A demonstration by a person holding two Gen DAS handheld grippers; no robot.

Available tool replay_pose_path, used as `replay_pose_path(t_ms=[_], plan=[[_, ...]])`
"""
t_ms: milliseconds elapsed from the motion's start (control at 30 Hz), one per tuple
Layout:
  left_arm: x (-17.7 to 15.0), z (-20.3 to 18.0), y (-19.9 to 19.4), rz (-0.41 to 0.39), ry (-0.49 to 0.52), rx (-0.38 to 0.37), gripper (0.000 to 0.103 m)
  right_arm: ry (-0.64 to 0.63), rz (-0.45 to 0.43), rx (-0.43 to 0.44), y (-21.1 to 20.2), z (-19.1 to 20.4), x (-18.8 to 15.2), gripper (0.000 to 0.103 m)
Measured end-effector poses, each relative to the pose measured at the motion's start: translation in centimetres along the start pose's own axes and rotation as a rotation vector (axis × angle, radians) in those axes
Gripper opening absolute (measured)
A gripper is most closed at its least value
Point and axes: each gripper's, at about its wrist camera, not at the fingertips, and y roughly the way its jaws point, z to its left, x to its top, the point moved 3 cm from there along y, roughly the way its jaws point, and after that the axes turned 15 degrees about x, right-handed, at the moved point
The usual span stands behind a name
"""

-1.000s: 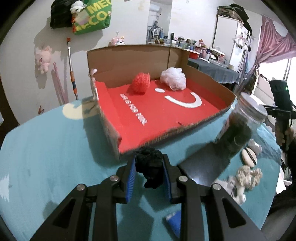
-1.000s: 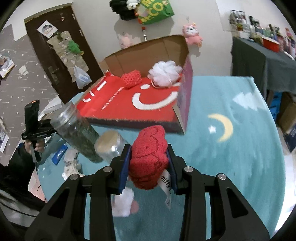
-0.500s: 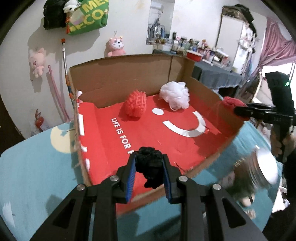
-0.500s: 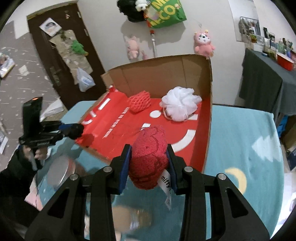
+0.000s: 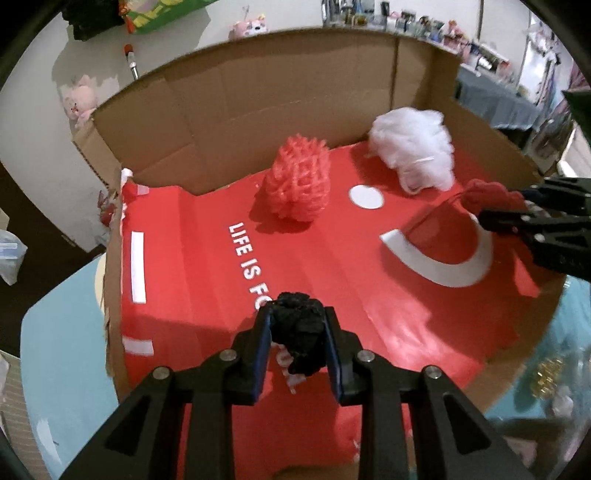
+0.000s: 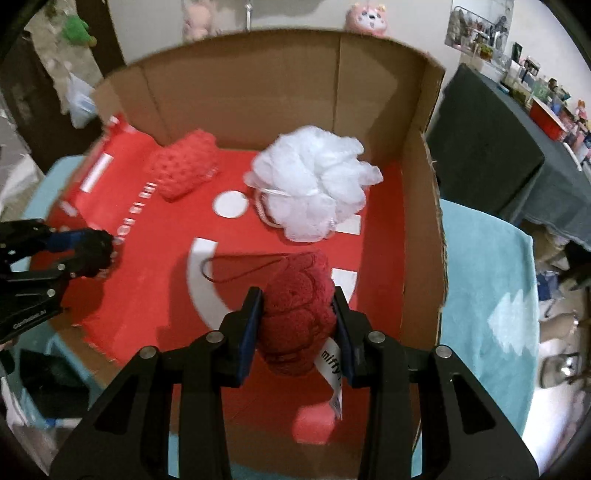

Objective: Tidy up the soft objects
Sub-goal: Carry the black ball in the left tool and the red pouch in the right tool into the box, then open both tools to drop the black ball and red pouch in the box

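Both grippers are angling down over the cardboard box (image 5: 258,96): the left gripper (image 5: 297,343) is pinching a black fuzzy toy (image 5: 299,332) at lower centre, while the right gripper (image 6: 297,328) is clamping a dark red plush (image 6: 297,314); bare red floor is lying ahead.

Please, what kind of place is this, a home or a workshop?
Most likely a lived-in room of a home. Plush toys hang on the wall, a dark-clothed side table is crowded with small household items, and the cardboard box sits on a table with a child-like teal cloth.
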Motion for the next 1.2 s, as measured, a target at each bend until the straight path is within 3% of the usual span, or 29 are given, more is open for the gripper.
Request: replay_pose_path(t_ms=[233, 467, 600, 733, 800, 867, 1100, 1200], plan=[[0.9, 0.2, 1.7, 0.029, -0.003, 0.037, 0.031, -0.032, 0.082, -0.077, 3.0, -0.3, 0.9, 0.036], [0.8, 0.6, 2.1, 0.028, -0.009, 0.035, 0.034, -0.079, 0.094, -0.114, 3.5, -0.5, 0.9, 0.037], [0.6, 0.8, 2.1, 0.027, -0.016, 0.039, 0.042, -0.089, 0.092, -0.12, 3.3, -0.3, 0.7, 0.038], [0.5, 1.1, 1.6, 0.004, -0.022, 0.044, 0.055, -0.123, 0.086, -0.134, 3.0, 0.6, 0.6, 0.049], [0.3, 1.5, 0.9, -0.021, -0.03, 0.041, 0.058, -0.137, 0.075, -0.139, 2.7, 1.1, 0.5, 0.054], [0.1, 1.8, 0.0, -0.044, -0.041, 0.035, 0.065, -0.146, 0.056, -0.169, 2.2, 1.6, 0.6, 0.07], [-0.5, 2.5, -6.9, -0.229, -0.107, 0.05, 0.095, -0.151, -0.015, -0.169, -1.5, 2.9, 0.5, 0.071], [-1.3, 2.8, -10.1, -0.296, -0.138, 0.041, 0.097, -0.153, -0.061, -0.167, -3.4, 3.8, 0.3, 0.071]])
